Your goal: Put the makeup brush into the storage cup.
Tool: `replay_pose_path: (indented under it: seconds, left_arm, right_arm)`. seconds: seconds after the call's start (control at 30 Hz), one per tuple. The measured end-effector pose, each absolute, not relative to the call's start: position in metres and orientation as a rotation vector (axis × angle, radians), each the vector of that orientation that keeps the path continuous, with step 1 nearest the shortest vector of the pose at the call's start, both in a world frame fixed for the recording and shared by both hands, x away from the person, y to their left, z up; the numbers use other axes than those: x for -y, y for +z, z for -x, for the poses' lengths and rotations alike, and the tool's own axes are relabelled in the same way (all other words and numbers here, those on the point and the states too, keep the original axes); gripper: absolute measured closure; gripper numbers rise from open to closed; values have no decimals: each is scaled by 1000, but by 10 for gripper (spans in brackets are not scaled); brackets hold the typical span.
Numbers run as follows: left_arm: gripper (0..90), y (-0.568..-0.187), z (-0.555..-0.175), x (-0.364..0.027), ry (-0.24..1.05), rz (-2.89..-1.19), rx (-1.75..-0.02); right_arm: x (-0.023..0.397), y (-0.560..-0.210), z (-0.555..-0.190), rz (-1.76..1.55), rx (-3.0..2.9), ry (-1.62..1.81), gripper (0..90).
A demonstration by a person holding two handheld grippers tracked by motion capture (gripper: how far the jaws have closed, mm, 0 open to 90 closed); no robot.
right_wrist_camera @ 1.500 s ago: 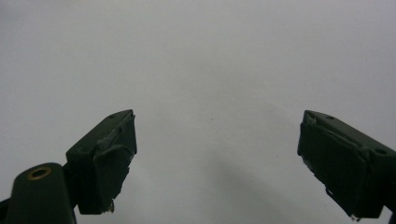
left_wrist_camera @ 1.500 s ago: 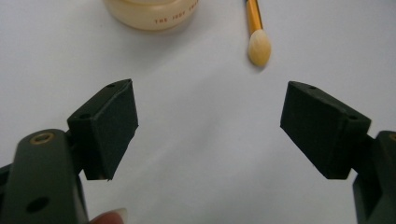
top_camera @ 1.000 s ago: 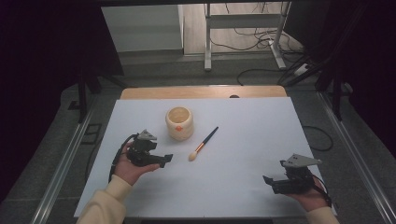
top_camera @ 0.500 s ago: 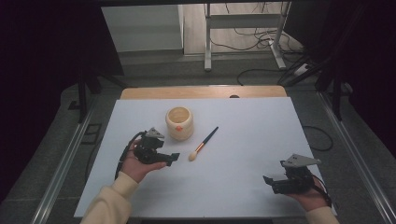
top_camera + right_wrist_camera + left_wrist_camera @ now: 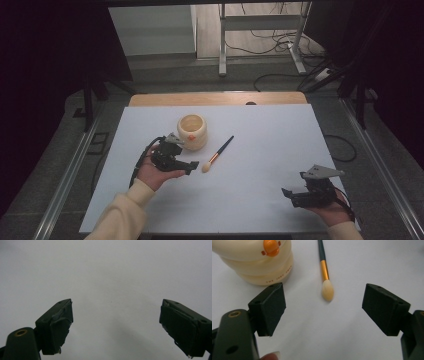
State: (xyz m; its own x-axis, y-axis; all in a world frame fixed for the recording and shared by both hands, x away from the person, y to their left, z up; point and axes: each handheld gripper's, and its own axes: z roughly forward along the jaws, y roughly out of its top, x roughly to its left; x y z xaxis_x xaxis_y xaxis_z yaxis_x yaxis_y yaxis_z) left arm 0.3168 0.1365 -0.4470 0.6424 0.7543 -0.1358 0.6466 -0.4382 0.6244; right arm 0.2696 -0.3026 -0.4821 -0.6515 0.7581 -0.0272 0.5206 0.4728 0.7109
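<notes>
Makeup brush [image 5: 217, 154] lies flat on white worktop [image 5: 280, 145], centre of high view, bristle tip toward lower left, dark handle toward upper right; just right of cream jar [image 5: 192, 131], apart from it. Left hand-held gripper [image 5: 323, 307]: jaws spread wide, bristle tip ahead between them, no contact. Right hand-held gripper [image 5: 116, 325]: jaws spread, holding nothing, lower right of high view, well apart. Judgement: approach underway; grasp, lift, placement all outstanding.

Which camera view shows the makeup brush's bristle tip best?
The left gripper view: the makeup brush lies close, with cream bristles and orange ferrule sharp. The high view shows the whole brush small beside the cream jar. The right gripper view faces bare white table.
</notes>
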Motion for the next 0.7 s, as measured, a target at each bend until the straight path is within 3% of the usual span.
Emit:
replay_pose_path:
  seconds: [0.7]
  left_arm:
    - [198, -439, -328, -114, 213, -2240, -1065]
  right_arm:
    - [302, -484, -270, -1084, -2393, 972, 125]
